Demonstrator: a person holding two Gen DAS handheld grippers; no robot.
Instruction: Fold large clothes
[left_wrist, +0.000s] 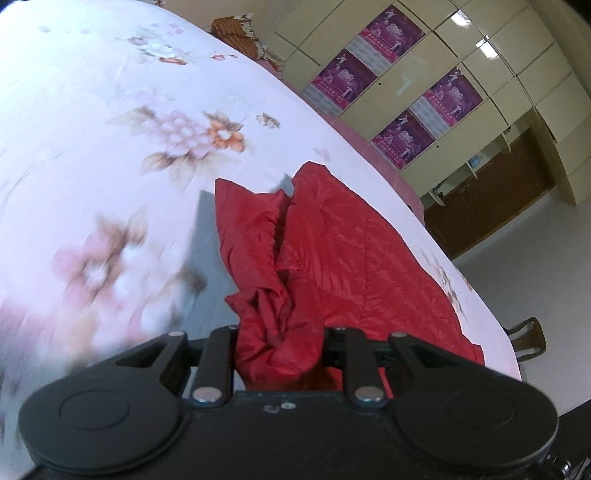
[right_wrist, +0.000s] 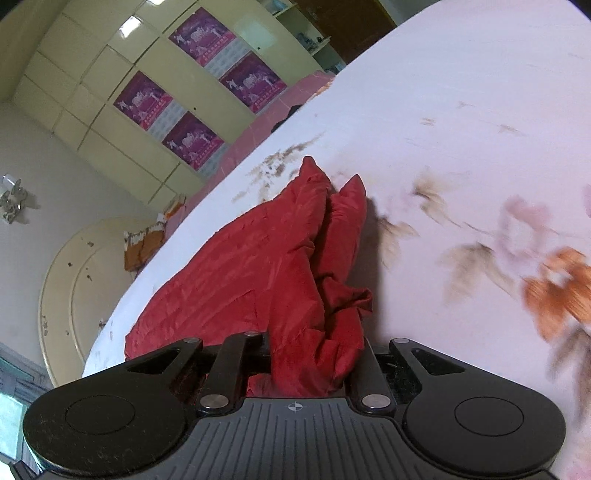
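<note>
A red quilted jacket lies on a white floral bedsheet. In the left wrist view a bunched fold of it is lifted off the sheet, and my left gripper is shut on that fold. The rest spreads to the right toward the bed edge. In the right wrist view the same red jacket runs away from the camera, its body spread to the left. My right gripper is shut on a crumpled red fold, raised above the bedsheet. The fingertips of both grippers are hidden in the cloth.
Pale yellow cabinets with purple posters stand beyond the bed. A dark wooden shelf unit sits to their right, and a chair by the bed edge. A round headboard and orange packets show in the right wrist view.
</note>
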